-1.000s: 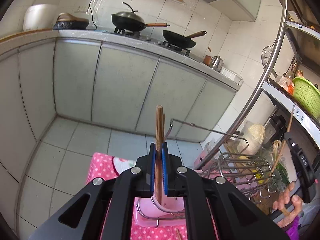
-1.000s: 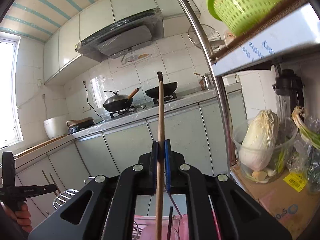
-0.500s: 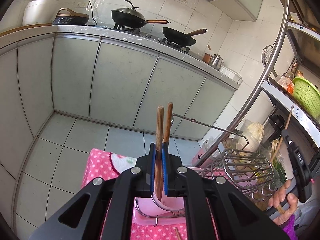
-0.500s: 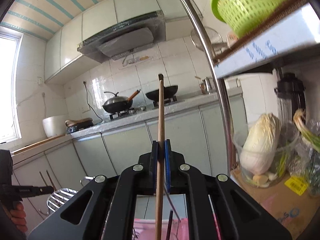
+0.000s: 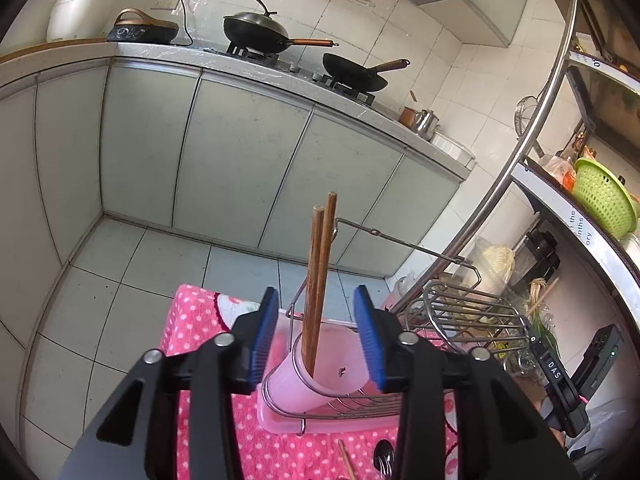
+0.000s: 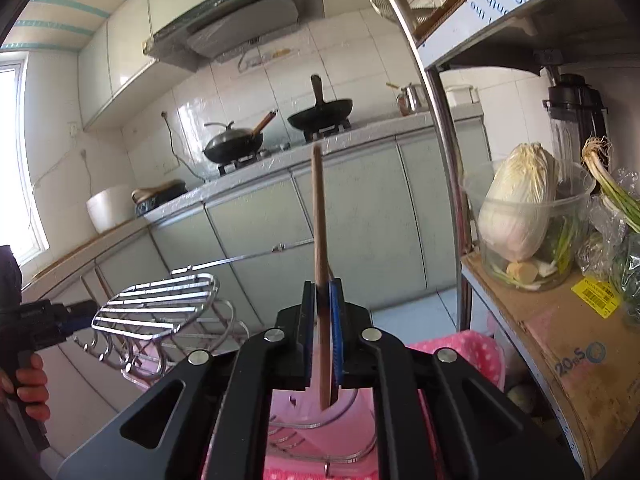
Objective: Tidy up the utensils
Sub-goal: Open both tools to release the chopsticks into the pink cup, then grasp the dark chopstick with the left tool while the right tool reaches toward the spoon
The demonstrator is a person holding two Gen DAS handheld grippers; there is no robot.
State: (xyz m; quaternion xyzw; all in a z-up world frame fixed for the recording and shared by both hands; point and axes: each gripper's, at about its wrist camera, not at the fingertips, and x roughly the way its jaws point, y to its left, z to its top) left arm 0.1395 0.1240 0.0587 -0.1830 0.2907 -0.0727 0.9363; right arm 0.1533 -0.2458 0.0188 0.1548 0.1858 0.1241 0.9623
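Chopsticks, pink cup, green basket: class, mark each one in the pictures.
chopsticks [image 5: 316, 276], left wrist view, mid-shaft of the pair.
pink cup [image 5: 340, 372], left wrist view, inner wall.
green basket [image 5: 602, 196], left wrist view, meshed side wall.

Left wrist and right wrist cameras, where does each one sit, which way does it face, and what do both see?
Left wrist: sits on the left gripper, looks down past its open blue pads at two chopsticks standing in the pink cup; the other handheld gripper shows at lower right.
Right wrist: sits on the right gripper, faces the kitchen counter more level, one chopstick between its jaws, which have just been opening; the person's fingers show at left.
Shared: both woks, the wire rack, the cabbage.
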